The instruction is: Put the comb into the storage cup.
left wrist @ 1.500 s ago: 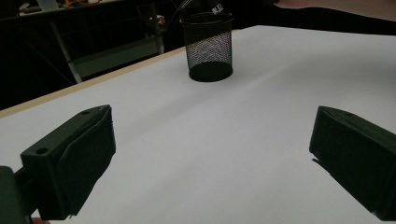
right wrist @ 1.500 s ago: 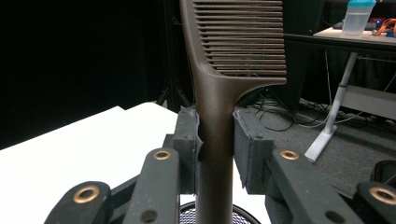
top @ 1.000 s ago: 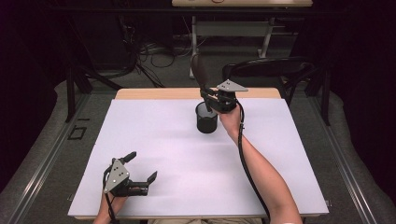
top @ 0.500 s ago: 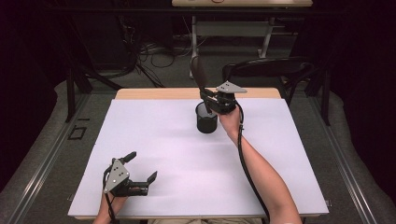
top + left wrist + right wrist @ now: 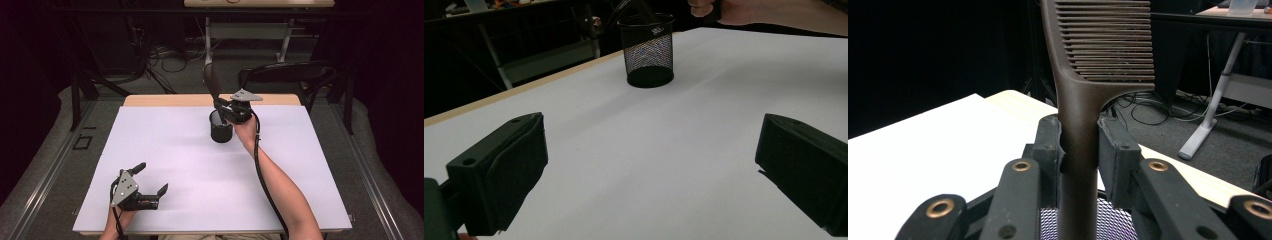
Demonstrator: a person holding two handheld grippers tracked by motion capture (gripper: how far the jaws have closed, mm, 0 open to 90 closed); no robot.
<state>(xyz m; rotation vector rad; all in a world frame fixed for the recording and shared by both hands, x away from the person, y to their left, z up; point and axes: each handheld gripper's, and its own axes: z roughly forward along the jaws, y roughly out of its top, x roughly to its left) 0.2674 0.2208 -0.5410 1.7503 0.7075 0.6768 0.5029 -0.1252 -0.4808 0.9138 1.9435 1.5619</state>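
A dark brown comb (image 5: 1083,75) stands upright, teeth at the top, with my right gripper (image 5: 1079,150) shut on its handle. The handle runs down into a black mesh cup (image 5: 220,126) on the white table, toward the far edge. In the high view the right gripper (image 5: 226,108) hovers at the cup's rim and the comb (image 5: 211,80) rises above it. The mesh cup (image 5: 648,50) also appears far off in the left gripper view. My left gripper (image 5: 149,181) rests near the table's front left, jaws open with nothing between them.
The table is covered by a white sheet (image 5: 165,150), with a wooden edge (image 5: 170,100) along the far side. A black chair (image 5: 290,75) stands behind the table. Cables and table legs lie on the floor beyond.
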